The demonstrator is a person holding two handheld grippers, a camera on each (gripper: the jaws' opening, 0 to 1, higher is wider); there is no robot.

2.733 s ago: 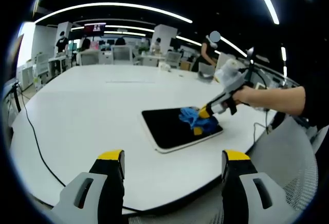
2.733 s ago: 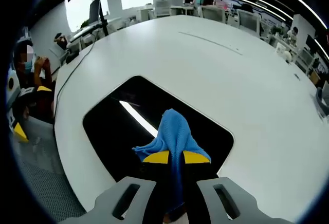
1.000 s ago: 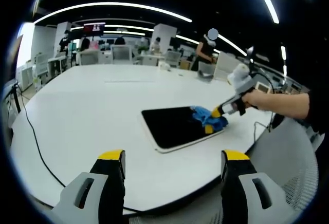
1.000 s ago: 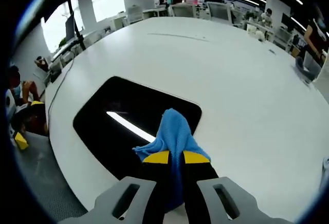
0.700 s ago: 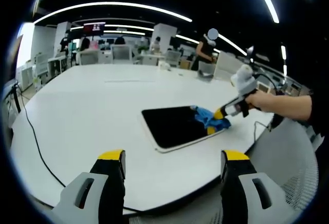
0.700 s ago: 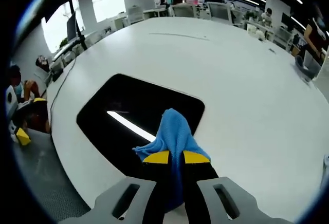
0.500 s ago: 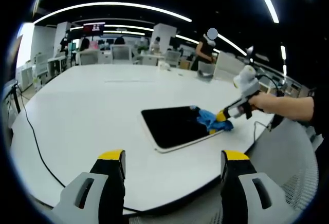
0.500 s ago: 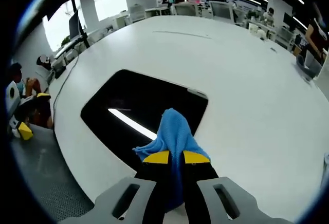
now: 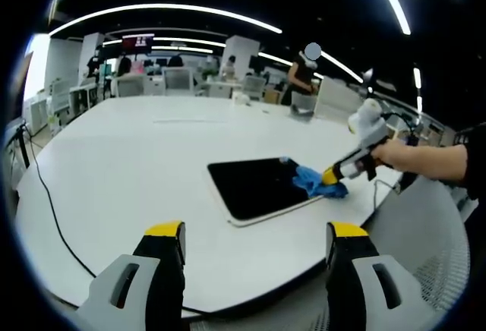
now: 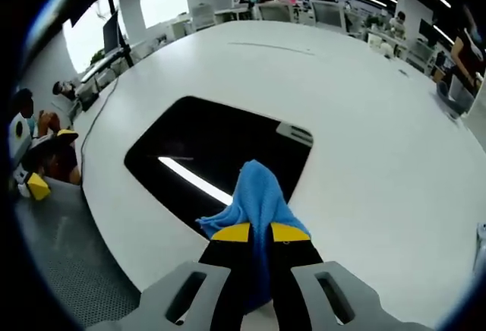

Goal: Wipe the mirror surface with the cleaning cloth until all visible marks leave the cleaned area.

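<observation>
— Where's the mirror?

— The mirror (image 9: 254,187) lies flat on the white table (image 9: 129,156), dark, reflecting a ceiling light strip in the right gripper view (image 10: 220,152).

— And the cloth?

— The blue cleaning cloth (image 10: 257,194) sits at the mirror's right edge (image 9: 313,181), pinched between the jaws of the right gripper (image 10: 259,233), which are closed on it. A hand (image 9: 395,154) holds that gripper (image 9: 329,178).

— The left one?

— The left gripper (image 9: 252,231) hangs over the table's near edge, jaws wide apart, holding nothing. A black cable (image 9: 45,194) trails along the left.
</observation>
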